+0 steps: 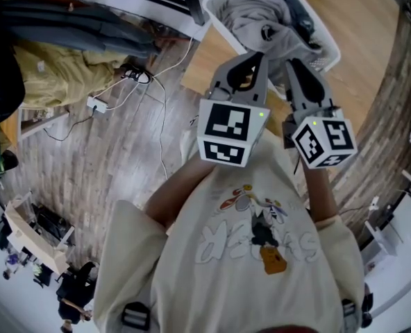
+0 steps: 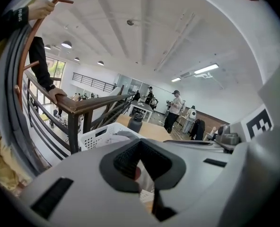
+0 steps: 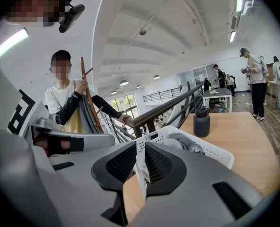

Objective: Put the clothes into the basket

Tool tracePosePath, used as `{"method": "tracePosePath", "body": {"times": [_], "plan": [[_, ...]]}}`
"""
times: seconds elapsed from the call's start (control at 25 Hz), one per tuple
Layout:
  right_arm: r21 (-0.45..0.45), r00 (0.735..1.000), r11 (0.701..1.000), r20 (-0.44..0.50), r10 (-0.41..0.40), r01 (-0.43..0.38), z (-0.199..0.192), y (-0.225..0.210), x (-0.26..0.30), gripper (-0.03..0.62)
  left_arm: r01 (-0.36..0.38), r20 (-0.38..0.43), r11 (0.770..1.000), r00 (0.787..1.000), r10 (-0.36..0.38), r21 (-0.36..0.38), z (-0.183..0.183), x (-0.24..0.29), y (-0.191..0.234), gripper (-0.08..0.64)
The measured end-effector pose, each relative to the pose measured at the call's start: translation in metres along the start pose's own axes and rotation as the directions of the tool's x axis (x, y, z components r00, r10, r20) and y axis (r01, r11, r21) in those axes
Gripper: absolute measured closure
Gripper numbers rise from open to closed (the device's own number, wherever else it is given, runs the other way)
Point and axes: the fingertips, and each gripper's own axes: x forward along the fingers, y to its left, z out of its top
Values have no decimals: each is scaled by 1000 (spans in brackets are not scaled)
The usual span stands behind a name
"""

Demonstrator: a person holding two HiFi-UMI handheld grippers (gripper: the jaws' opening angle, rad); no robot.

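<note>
1. Basket [image 1: 216, 16]: white, sits on the wooden table [image 1: 362, 40]. Clothes [image 1: 261, 16] lie heaped inside it, a grey garment on top.
2. Left gripper [image 2: 140, 143]: held on the near side of the basket, above its edge. Jaw tips together, nothing clamped.
3. Right gripper [image 3: 141, 145]: also on the basket's near side, beside the left one. Jaws nearly together with a thin slit between the pads, gripping nothing. The basket's corner shows through the slit.
4. Dark bottle [image 3: 201, 122]: upright on the table beyond the basket.
</note>
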Motion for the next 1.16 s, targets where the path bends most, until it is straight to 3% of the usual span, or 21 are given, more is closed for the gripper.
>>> {"method": "tracePosePath", "body": {"times": [0.2, 0.48, 0.68, 0.84, 1.16], "plan": [[-53, 1000, 998, 27, -17, 18, 1, 5, -13, 568, 1, 13, 1000, 1000, -1, 18, -3, -11, -9, 558], [-86, 999, 996, 38, -19, 22, -2, 8, -35, 568, 12, 12, 999, 1000, -12, 35, -12, -23, -29, 558], [-84, 1000, 996, 10, -23, 23, -16, 15, -52, 569, 24, 2, 1000, 1000, -24, 6, -31, -42, -43, 558], [-138, 999, 990, 7, -38, 38, -15, 19, -66, 569, 47, -29, 999, 998, -47, -5, -43, -49, -56, 558], [-127, 999, 991, 1, -36, 36, -29, 10, -81, 569, 35, -43, 999, 998, -36, -9, -59, -47, -65, 558]]}}
